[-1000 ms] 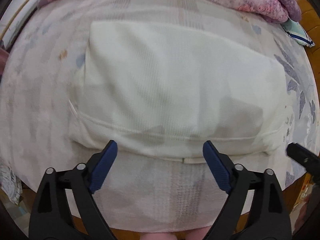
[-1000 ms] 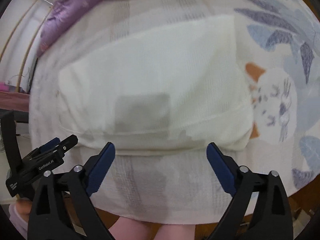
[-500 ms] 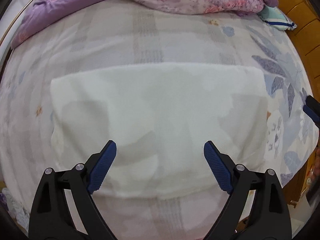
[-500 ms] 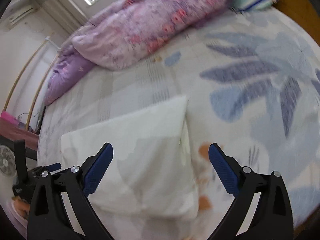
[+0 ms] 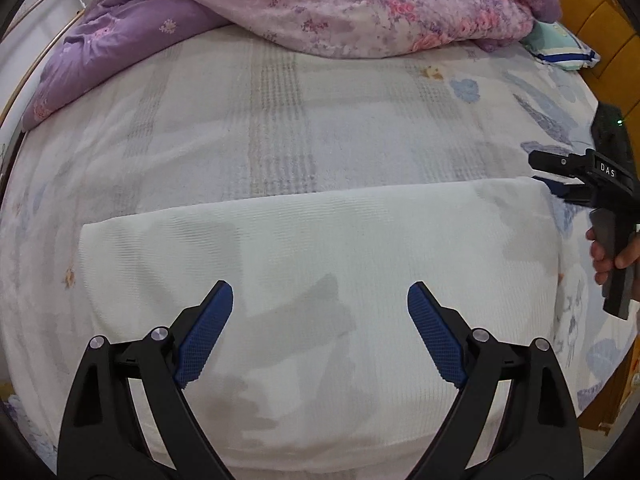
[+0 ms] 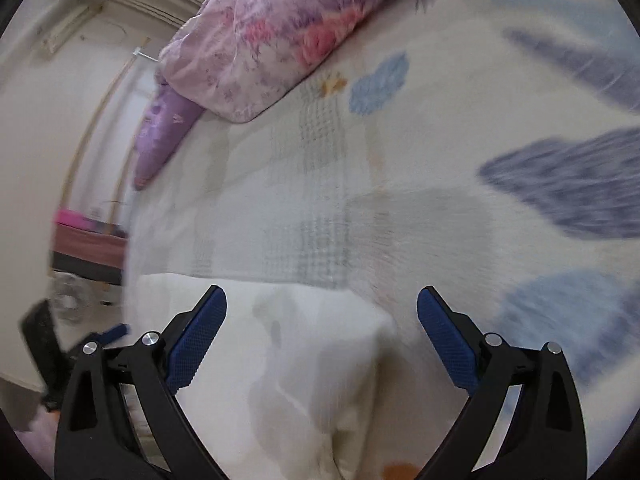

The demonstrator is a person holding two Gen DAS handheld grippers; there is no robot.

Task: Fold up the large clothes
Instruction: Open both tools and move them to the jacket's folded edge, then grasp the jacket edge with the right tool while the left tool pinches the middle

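A white waffle-knit garment lies folded into a wide rectangle on the bed near its front edge. My left gripper is open and empty above the garment's middle. My right gripper is open and empty over the garment's far right corner. It also shows in the left wrist view, held at the garment's far right corner by a hand.
The bed sheet has grey checks and blue leaf prints. A pink and purple floral quilt is piled at the back. A small pillow lies at the back right by a wooden headboard. A fan stands left of the bed.
Both grippers have lifted and tilted up, so more of the bed and quilt shows. The right gripper has swung to the garment's far right corner. The garment lies still.
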